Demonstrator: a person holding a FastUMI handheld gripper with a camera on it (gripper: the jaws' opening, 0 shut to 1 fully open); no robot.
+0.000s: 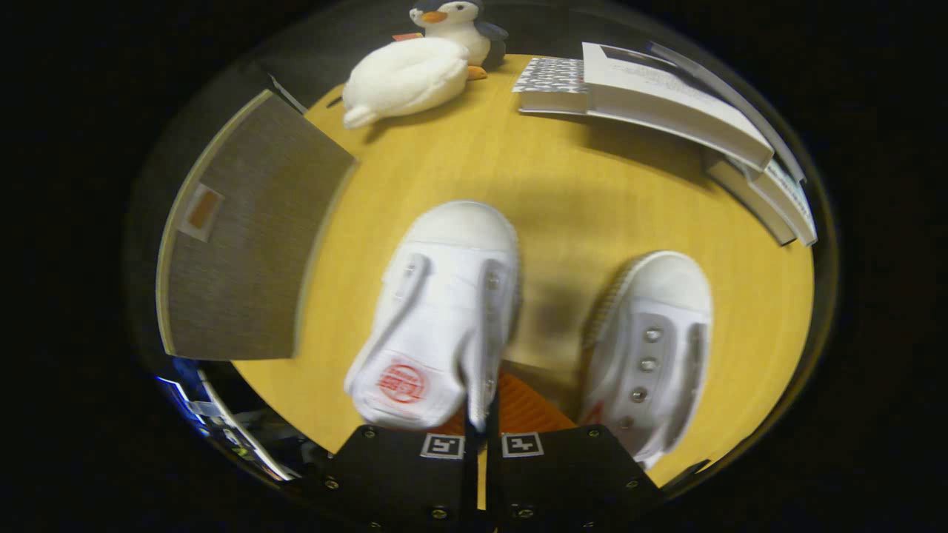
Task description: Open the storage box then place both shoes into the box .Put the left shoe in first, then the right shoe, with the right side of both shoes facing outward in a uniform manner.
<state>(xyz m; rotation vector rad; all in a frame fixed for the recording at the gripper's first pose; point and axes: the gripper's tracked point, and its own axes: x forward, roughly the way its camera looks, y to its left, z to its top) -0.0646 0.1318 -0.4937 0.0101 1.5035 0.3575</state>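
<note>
White canvas right up at the gripper (481, 437): its fingers are nearly together, pinching the side wall of the left shoe (437, 318) at the opening, so the gripper is clamped narrow on that shoe. The shoe hangs off the fingers with its rubber toe cap pointing away, the tongue with its round red stamp sitting just ahead of the left finger. It looks raised off the table (592, 192), casting a soft shadow on the wood ahead and to the right. An orange insole peeks out just ahead of the right finger, though whether it belongs to the held shoe is hard to tell.

Off to the right of the fingers sits the right shoe (652, 348), toe away too, metal eyelets in a row along its upper, resting on the yellow wooden table just beside the held shoe but apart from it.

To the left and beyond the fingers lies the box (244, 237), a grey fabric one with a pale trim and a small label patch; its lid looks closed.

Far beyond the shoes, a white plush (404, 78) lies against a penguin toy (459, 22). To the far right, a stack of books (666, 96) fans along the table's edge.
</note>
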